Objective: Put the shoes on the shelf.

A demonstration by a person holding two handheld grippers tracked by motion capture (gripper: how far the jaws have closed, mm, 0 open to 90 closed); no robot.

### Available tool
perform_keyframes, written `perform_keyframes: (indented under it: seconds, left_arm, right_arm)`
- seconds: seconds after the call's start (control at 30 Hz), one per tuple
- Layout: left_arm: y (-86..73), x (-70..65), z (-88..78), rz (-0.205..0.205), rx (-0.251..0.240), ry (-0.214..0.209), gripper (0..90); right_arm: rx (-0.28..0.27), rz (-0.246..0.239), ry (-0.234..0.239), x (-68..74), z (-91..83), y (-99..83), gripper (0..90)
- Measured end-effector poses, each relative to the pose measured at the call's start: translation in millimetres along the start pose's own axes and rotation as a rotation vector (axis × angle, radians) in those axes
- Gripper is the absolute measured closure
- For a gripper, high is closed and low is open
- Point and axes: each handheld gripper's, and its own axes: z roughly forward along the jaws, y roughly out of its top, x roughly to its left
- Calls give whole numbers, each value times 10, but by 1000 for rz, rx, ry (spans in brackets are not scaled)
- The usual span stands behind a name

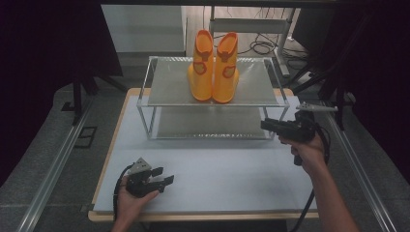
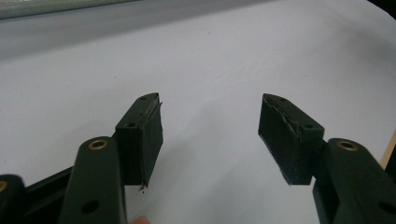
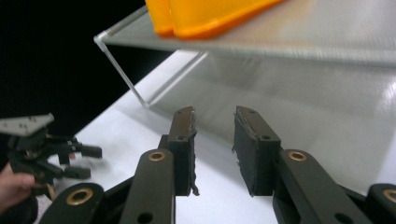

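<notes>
A pair of orange rubber boots (image 1: 212, 72) stands upright on the top shelf of a clear two-tier rack (image 1: 164, 94) at the back of the white table (image 1: 222, 179). My right gripper (image 1: 265, 125) hovers by the rack's front right corner and points left. In the right gripper view its jaws (image 3: 215, 114) stand partly open with nothing between them, below the boots' soles (image 3: 210, 18) and the shelf edge (image 3: 327, 42). My left gripper (image 1: 166, 175) rests low at the table's front left, open and empty (image 2: 212, 105). The right gripper view also catches that left gripper (image 3: 91, 162).
The rack's lower shelf (image 1: 208, 121) holds nothing. Metal rails (image 1: 58, 164) run along both sides of the table. Cables (image 1: 263, 47) lie on the floor behind the rack, and dark curtains hang at left and right. A wooden rim (image 1: 203, 216) borders the table's front.
</notes>
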Motion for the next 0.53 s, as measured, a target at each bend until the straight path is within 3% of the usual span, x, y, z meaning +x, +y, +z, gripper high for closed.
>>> perform_keyframes:
  seconds: [0.13,0.3,0.53]
  left_arm:
    - [0,-5,9,-1,1,2,397]
    - [3,-7,19,0,2,5,396]
    - [7,-5,23,1,1,5,395]
  right_arm:
    - [4,-22,-19,-28,-62,-271,652]
    - [11,-3,-21,-111,-61,-554,633]
    - [-17,-5,-20,-131,-79,-590,541]
